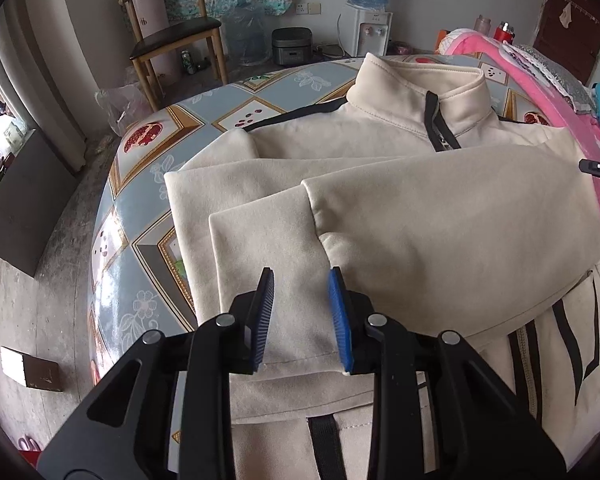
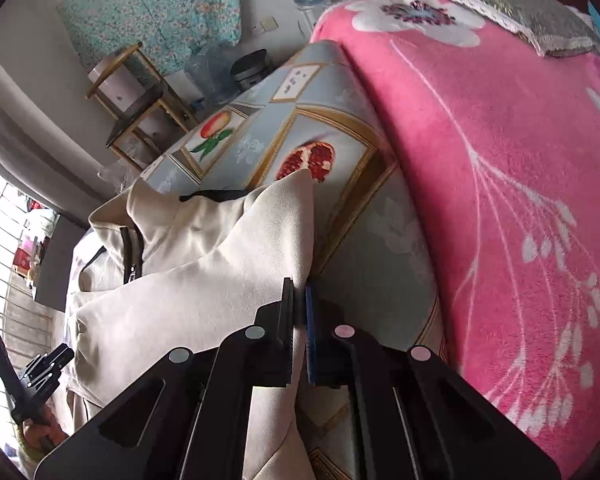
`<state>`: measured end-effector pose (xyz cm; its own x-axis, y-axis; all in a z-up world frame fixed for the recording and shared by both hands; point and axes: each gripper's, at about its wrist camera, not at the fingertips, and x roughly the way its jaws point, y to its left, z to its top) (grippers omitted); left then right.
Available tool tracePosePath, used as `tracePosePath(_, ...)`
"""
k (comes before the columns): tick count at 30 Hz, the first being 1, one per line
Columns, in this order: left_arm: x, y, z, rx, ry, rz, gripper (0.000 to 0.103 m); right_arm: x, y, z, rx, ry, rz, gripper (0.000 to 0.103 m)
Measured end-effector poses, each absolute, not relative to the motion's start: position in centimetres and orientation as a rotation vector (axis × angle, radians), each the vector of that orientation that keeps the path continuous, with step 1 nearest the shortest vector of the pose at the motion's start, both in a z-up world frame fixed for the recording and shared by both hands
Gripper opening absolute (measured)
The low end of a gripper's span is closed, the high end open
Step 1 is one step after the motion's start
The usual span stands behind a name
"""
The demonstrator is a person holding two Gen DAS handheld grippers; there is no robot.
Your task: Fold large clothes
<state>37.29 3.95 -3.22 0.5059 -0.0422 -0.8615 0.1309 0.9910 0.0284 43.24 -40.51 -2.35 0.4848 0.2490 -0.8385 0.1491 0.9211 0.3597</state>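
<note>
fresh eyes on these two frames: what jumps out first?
The cream zip-collar jacket fills the middle of the left wrist view, sleeves folded across its chest, spread on the fruit-print tablecloth. The bright pink floral blanket takes up the right side of the right wrist view, beside the table. The right gripper is shut on a raised edge of the jacket, while the left gripper hangs open over a sleeve cuff.

A cream fleece jacket (image 1: 380, 200) with a stand-up collar (image 1: 420, 84), dark zipper (image 1: 440, 128) and black trim lies front-up and flat. Both sleeves are folded across the chest, one cuff (image 1: 268, 256) overlapping the other, and its right shoulder edge is lifted and pinched.
</note>
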Motion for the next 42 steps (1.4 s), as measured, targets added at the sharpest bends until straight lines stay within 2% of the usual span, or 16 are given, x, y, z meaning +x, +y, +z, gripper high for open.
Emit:
tracePosePath(2,37.2,4.2,-3.8,0.092,1.048,-0.101,0.027,43.1,-40.6,-3.1,0.429,1.077,0.077,0.006)
tracePosePath(6,36.6,5.6,-3.9,0.038,1.046,-0.094,0.027,41.0,-41.3,-1.4,0.412,1.045,0.047,0.016)
tracePosePath(11,35.9,7.2,-2.8,0.014,1.014,-0.092,0.027,36.4,-37.1,1.9,0.184,0.987,0.15,0.017)
tracePosePath(14,36.0,7.4,-3.6,0.038,1.041,-0.07,0.027,34.3,-33.0,0.9,0.036,1.024,0.256,0.017)
tracePosePath(18,35.7,8.2,-4.6,0.029,1.052,-0.058,0.027,33.4,-31.4,-3.2,-0.111,1.145,0.198,0.017)
tracePosePath(23,33.4,10.3,-2.5,-0.024,1.026,-0.021,0.027,31.4,-33.0,-1.2,-0.023,1.14,0.134,0.026)
tracePosePath(25,31.2,11.0,-1.1,-0.029,1.011,-0.027,0.032,29.4,-33.3,0.0,0.003,1.121,0.143,0.035)
tracePosePath(27,28.5,11.6,0.0,-0.042,1.004,-0.052,0.047,26.8,-33.7,1.1,0.039,1.092,0.16,0.051)
tracePosePath(30,23.7,12.4,0.4,-0.068,1.024,-0.088,0.056,22.7,-34.8,1.7,0.107,1.076,0.173,0.058)
tracePosePath(37,13.0,14.5,-2.4,-0.274,1.088,-0.117,0.056,13.8,-37.4,-0.1,0.315,1.097,0.156,0.059)
tracePosePath(42,8.6,14.6,-5.3,-0.385,1.112,-0.115,0.054,10.3,-38.7,-2.5,0.449,1.114,0.155,0.059)
